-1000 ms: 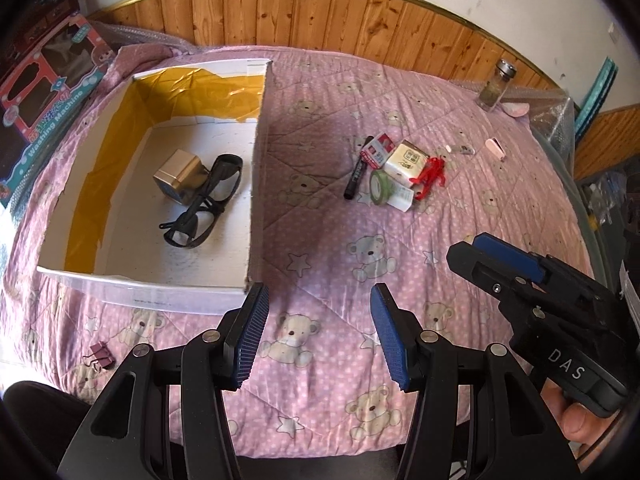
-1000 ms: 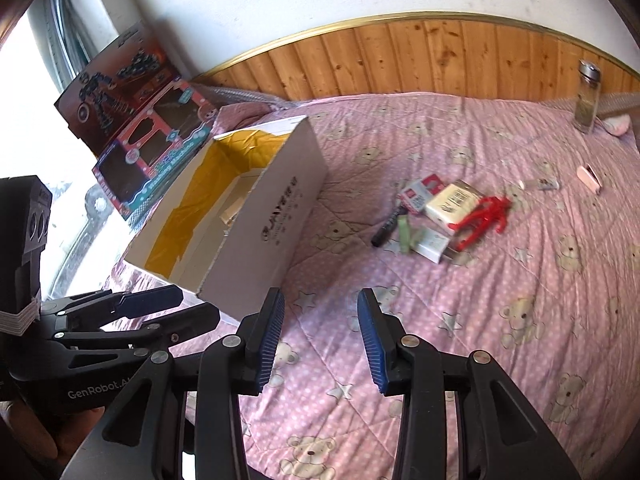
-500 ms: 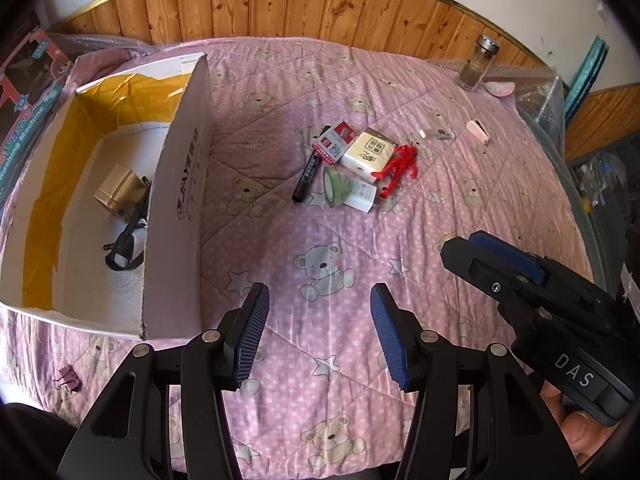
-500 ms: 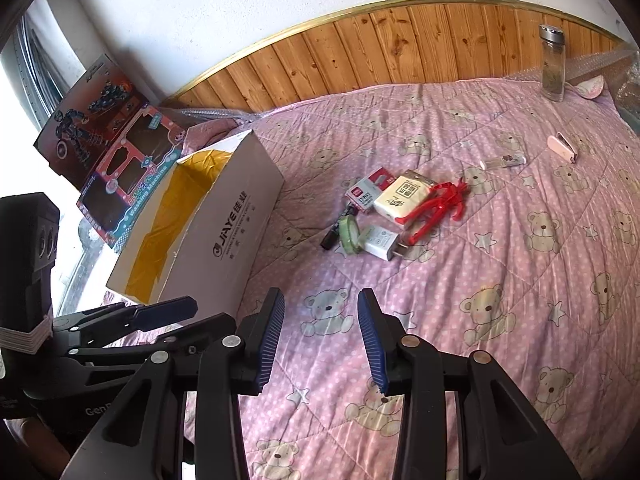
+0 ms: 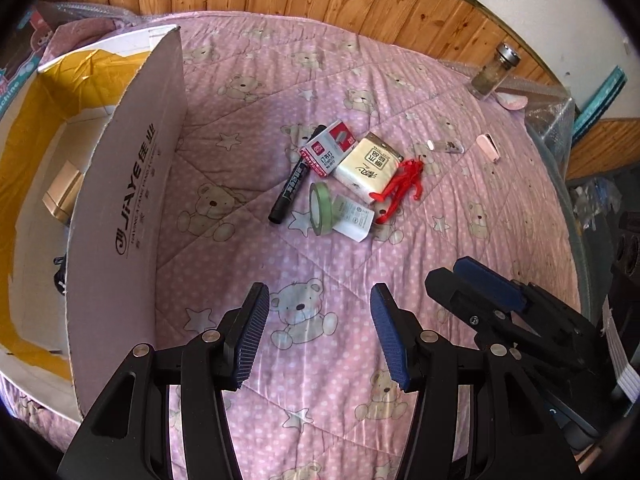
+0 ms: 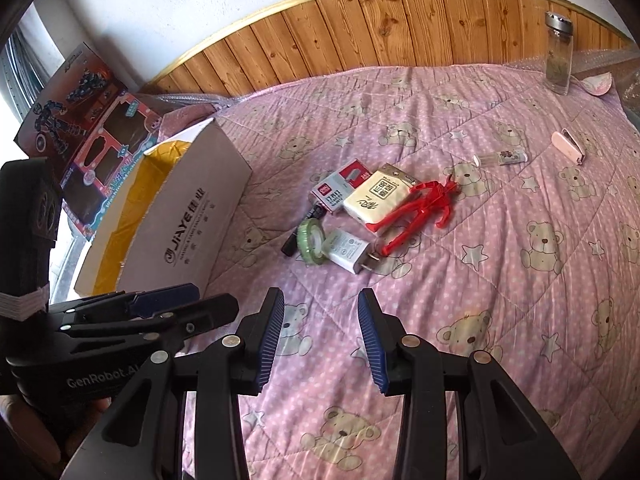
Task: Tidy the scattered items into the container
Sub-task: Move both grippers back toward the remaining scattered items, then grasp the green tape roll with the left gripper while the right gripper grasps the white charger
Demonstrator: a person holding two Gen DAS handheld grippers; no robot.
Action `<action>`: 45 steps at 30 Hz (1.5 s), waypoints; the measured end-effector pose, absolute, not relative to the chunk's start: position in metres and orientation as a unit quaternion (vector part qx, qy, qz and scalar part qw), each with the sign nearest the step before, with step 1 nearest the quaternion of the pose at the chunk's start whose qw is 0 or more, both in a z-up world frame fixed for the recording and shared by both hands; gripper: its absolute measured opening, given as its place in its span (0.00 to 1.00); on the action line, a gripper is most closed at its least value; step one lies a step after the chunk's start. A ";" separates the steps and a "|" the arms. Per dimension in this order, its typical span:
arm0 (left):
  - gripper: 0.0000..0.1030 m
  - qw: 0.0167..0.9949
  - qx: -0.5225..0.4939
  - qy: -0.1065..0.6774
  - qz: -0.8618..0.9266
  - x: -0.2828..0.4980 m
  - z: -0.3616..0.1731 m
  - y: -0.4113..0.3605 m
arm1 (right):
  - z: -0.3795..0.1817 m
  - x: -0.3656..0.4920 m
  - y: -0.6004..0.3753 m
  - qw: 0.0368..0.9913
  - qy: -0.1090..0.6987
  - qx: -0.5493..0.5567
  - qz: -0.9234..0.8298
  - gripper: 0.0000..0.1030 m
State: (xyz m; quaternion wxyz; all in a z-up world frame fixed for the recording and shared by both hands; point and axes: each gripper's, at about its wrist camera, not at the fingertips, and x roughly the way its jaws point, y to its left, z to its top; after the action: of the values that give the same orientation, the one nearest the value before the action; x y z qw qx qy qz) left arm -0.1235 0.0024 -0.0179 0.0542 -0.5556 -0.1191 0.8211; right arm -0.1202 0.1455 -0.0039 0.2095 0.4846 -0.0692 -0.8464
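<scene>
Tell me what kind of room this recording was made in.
Most likely a bedroom at home. The work surface is a bed under a pink quilt printed with bears, backed by a wooden headboard, and boxed toys lean against the wall beside it.

A home bedroom: a bed under a pink teddy-bear quilt, wooden headboard, boxed toys beside it

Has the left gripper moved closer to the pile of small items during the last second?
Yes. The left gripper advanced toward the black marker; the cardboard box slid leftward in its view.
</scene>
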 end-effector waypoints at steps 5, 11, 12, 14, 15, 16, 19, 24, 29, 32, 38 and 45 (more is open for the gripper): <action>0.54 0.055 -0.560 -0.124 0.817 -0.146 -0.028 0.007 | -0.017 -0.139 0.149 0.209 -0.063 0.496 -0.840 0.39; 0.54 0.051 -0.563 -0.130 0.815 -0.174 -0.045 0.007 | -0.032 -0.157 0.147 0.226 -0.047 0.509 -0.829 0.39; 0.54 0.050 -0.564 -0.129 0.814 -0.179 -0.049 0.008 | -0.034 -0.159 0.147 0.230 -0.045 0.511 -0.827 0.39; 0.54 0.052 -0.567 -0.128 0.812 -0.189 -0.058 0.012 | -0.040 -0.161 0.145 0.237 -0.040 0.515 -0.823 0.39; 0.54 0.053 -0.568 -0.125 0.812 -0.193 -0.063 0.013 | -0.042 -0.163 0.143 0.239 -0.037 0.517 -0.821 0.39; 0.54 0.050 -0.569 -0.122 0.812 -0.197 -0.068 0.015 | -0.045 -0.165 0.142 0.241 -0.032 0.518 -0.820 0.39; 0.54 0.038 -0.575 -0.116 0.809 -0.207 -0.085 0.014 | -0.050 -0.171 0.136 0.249 -0.015 0.517 -0.818 0.39; 0.23 0.011 -0.571 -0.092 0.816 -0.213 -0.096 0.005 | -0.056 -0.185 0.122 0.271 0.021 0.509 -0.816 0.50; 0.17 0.023 -0.568 -0.109 0.816 -0.213 -0.097 -0.005 | -0.068 -0.195 0.102 0.297 0.067 0.502 -0.809 0.54; 0.17 0.021 -0.570 -0.121 0.812 -0.212 -0.099 -0.011 | -0.078 -0.201 0.095 0.299 0.083 0.501 -0.808 0.54; 0.35 0.027 -0.576 -0.146 0.804 -0.220 -0.106 -0.012 | -0.088 -0.210 0.103 0.302 0.053 0.512 -0.803 0.51; 0.17 0.040 -0.565 -0.139 0.812 -0.218 -0.101 -0.008 | -0.083 -0.195 0.110 0.302 0.023 0.519 -0.799 0.50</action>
State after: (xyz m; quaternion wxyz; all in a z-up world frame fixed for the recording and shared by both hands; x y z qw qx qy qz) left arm -0.2178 -0.0077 -0.1010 0.0398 -0.5652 -0.1394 0.8121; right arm -0.1955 0.1103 -0.0827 0.3021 0.5194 0.0232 -0.7990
